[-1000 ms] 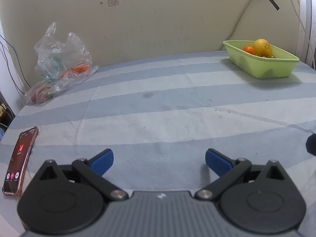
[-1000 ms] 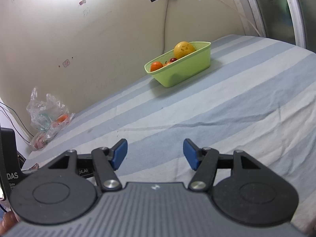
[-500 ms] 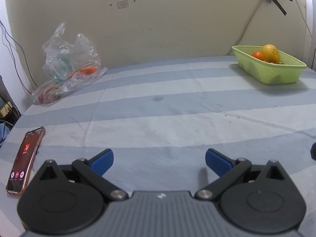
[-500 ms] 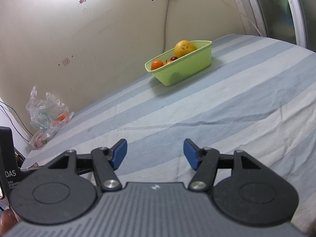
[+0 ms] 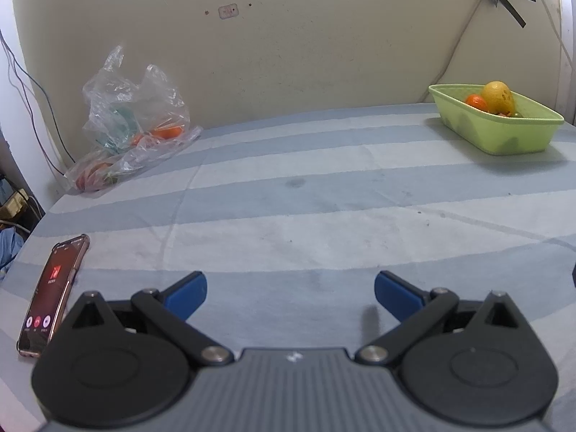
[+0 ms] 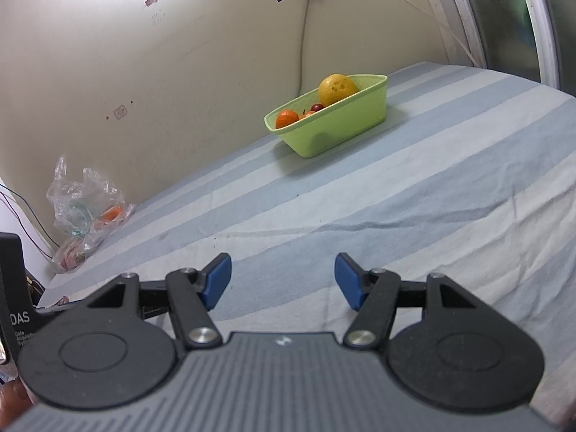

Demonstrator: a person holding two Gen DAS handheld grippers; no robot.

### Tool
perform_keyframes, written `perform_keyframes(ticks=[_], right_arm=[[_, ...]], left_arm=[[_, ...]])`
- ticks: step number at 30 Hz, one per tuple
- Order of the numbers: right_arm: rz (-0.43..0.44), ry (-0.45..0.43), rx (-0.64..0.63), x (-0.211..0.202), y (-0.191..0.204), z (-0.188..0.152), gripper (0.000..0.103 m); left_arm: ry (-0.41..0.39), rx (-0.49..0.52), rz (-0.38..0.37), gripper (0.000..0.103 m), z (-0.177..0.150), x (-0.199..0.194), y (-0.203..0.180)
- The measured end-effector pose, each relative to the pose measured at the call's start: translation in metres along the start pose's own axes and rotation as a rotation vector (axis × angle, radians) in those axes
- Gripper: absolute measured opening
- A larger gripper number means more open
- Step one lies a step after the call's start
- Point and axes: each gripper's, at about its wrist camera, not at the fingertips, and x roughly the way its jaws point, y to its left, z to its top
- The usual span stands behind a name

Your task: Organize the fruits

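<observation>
From the left wrist, our left gripper (image 5: 289, 293) hangs low over the striped cloth (image 5: 324, 216), jaws spread wide and holding nothing. The bag (image 5: 133, 126) of fruit slumps against the wall far to the left; the basket (image 5: 504, 133) sits far right with an orange (image 5: 476, 101) and a yellow fruit (image 5: 498, 96) inside. A phone (image 5: 54, 295) lies just beside us on the left. The bag film looks thin and slippery, so we judge it better to grip a fruit across its middle, gently, as ripe skin bruises.

From the right wrist, our right gripper (image 6: 282, 280) is likewise released and empty, level above the cloth, aimed between bag (image 6: 86, 208) and basket (image 6: 334, 126), well apart from both.
</observation>
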Motion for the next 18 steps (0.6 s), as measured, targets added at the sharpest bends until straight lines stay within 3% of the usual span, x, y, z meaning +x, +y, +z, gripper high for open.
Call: perform_keyframes(ticks=[18], right_arm=[[-0.004, -0.012, 0.004, -0.0041, 0.0001, 0.0004, 0.066]], left_arm=[[-0.029, 0.012, 0.022, 0.103, 0.0007, -0.0045, 0.0014]])
